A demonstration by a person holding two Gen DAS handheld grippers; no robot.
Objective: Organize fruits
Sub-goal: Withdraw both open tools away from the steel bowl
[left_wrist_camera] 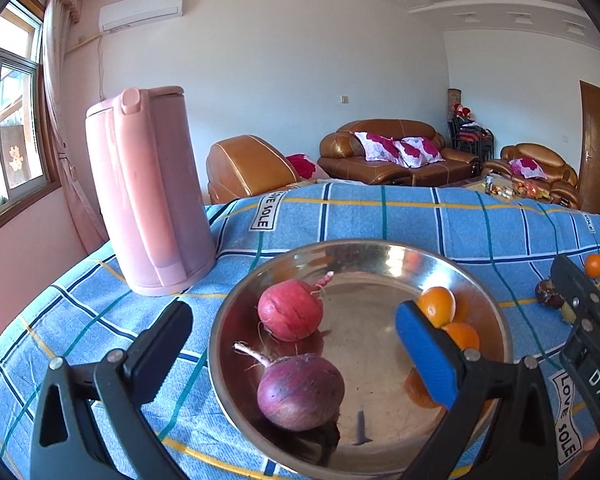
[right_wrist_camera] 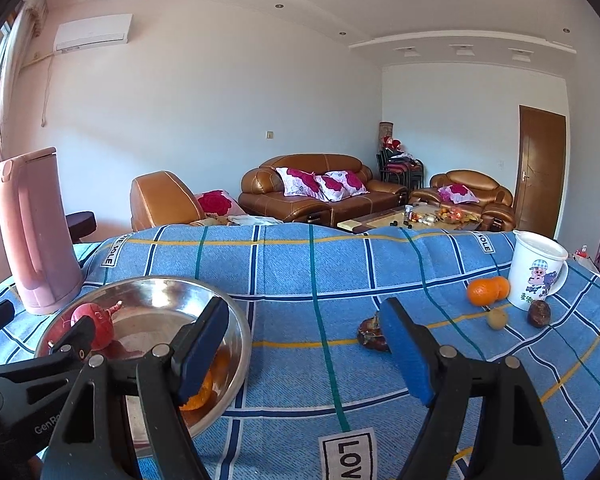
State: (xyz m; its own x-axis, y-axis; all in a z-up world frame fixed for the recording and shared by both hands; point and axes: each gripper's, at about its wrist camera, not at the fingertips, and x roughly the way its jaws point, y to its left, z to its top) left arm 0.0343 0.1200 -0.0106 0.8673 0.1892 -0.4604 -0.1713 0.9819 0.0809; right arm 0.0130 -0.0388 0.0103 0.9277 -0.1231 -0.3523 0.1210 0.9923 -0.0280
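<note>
A steel bowl on the blue checked cloth holds a red bulb, a purple bulb and two oranges. My left gripper hovers open over the bowl with nothing gripped. My right gripper is open above bare cloth, just right of the bowl. Past it on the cloth lie a brown fruit, two oranges, a small yellowish fruit and a dark brown fruit.
A tall pink jug stands left of the bowl. A white cartoon mug stands at the far right beside the loose fruit. The cloth-covered table drops away at its far edge; sofas stand beyond.
</note>
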